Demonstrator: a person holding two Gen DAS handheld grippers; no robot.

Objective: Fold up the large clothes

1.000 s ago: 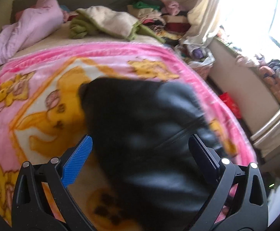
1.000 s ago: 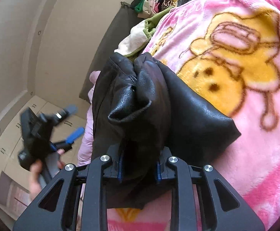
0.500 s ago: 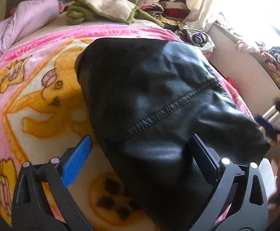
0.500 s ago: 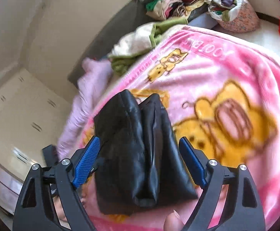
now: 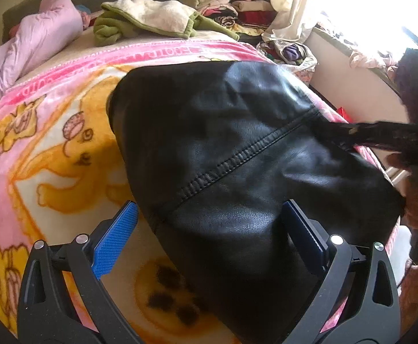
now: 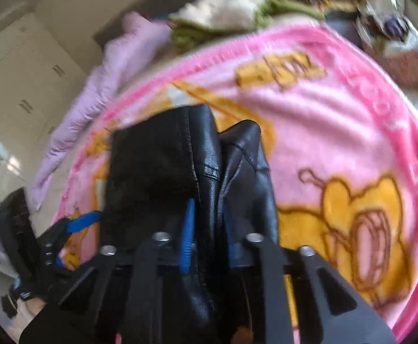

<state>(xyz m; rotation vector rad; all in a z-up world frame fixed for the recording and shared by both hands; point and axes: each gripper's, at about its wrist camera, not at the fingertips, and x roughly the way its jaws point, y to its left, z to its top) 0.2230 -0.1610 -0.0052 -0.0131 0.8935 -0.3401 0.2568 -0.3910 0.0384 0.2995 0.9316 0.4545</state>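
Note:
A black leather jacket (image 5: 223,154) lies folded in a bundle on the pink cartoon blanket (image 5: 51,132). My left gripper (image 5: 209,226) is open, its jaws wide apart over the jacket's near end, nothing between the pads. In the right wrist view the jacket (image 6: 180,166) shows two stacked folds. My right gripper (image 6: 207,229) is shut on a fold at the jacket's near edge. The left gripper (image 6: 74,229) shows at the jacket's left side. The right gripper's dark shape (image 5: 381,137) enters the left wrist view from the right.
A lilac quilt (image 5: 31,43), a green and cream blanket (image 5: 151,17) and a pile of folded clothes (image 5: 231,5) lie at the bed's far end. A basket of clothes (image 6: 392,46) stands beside the bed. A bright window is at the right.
My right gripper, open half a second ago, has closed on the jacket's near fold. My left gripper stays open and has held its place over the jacket.

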